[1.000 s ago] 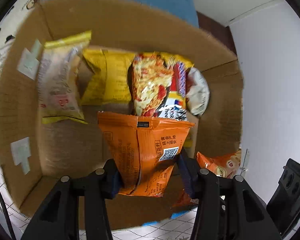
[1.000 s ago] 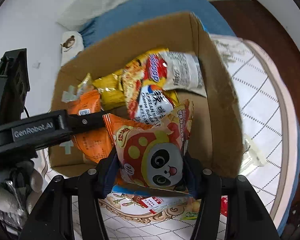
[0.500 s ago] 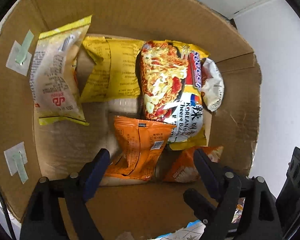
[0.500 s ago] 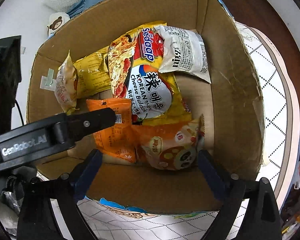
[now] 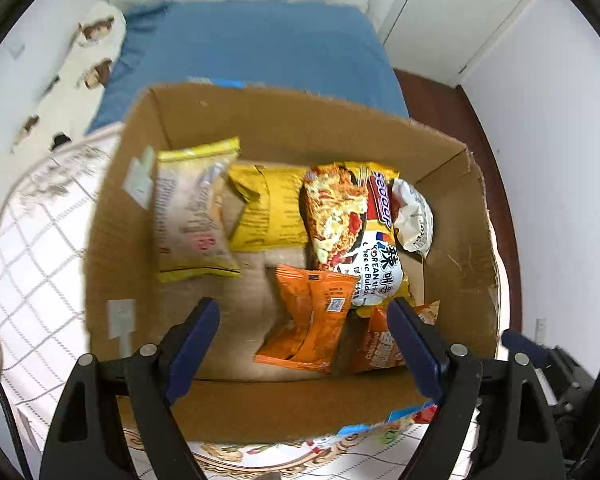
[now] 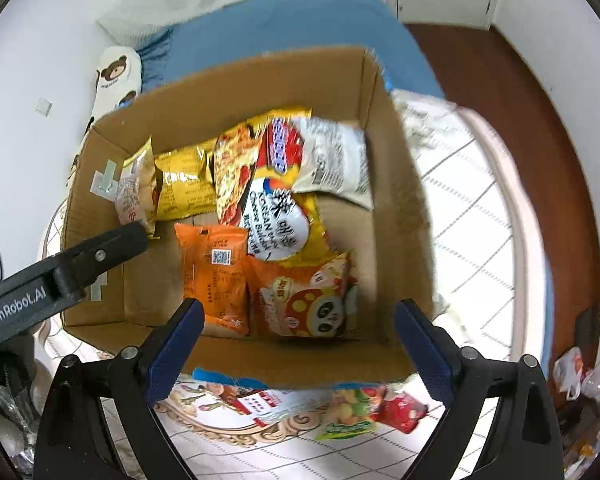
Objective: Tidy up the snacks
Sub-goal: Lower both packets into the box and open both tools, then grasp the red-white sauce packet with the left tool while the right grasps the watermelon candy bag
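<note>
Box [image 5: 284,128] floor: orange pack [image 5: 312,320] prob. below fingers [image 5: 196,332].

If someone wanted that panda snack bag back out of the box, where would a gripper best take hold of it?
Probably by its upper crimped edge, coming straight down from above. The panda bag lies tilted against the near wall of the cardboard box, with the orange packet close beside it, so the side approaches are blocked. The flat sealed edge fits between two fingers better than the puffy middle.
</note>
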{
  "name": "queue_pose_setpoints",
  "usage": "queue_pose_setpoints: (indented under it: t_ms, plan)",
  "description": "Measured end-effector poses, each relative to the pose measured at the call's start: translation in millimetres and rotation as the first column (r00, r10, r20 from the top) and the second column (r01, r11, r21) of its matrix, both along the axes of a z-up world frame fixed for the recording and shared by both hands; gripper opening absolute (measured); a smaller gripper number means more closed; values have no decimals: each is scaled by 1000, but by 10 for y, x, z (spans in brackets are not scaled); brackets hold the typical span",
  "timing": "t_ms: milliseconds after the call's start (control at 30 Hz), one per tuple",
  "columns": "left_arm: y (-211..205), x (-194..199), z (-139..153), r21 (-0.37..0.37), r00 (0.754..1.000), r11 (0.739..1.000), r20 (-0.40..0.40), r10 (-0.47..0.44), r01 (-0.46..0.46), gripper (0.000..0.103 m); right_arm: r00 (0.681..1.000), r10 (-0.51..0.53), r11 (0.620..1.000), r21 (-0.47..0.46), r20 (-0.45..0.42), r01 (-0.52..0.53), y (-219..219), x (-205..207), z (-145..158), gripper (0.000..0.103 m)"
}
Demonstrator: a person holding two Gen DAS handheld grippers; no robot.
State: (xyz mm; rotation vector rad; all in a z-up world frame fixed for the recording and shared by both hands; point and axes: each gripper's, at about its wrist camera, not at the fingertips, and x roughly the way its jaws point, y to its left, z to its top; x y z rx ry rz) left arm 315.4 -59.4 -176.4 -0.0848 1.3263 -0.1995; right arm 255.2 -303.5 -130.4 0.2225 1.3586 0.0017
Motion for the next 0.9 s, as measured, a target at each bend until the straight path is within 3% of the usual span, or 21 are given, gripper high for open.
queue_pose_setpoints:
  t_ms: [233,467,900]
  plan:
    - [52,-300,368,46,986,999,165,-7,-1,86,991,8,998,-65,137,1,-48,-271,460,98]
    - [63,-714,676,75,958,997,284,-29,8,86,974,22,998,-60,224,-9,1,-560,839,98]
    - [153,-1278,1002,83,926,996,378,-15,-17,86,945,39,999,-20,324,-34,127,-1095,1293,98]
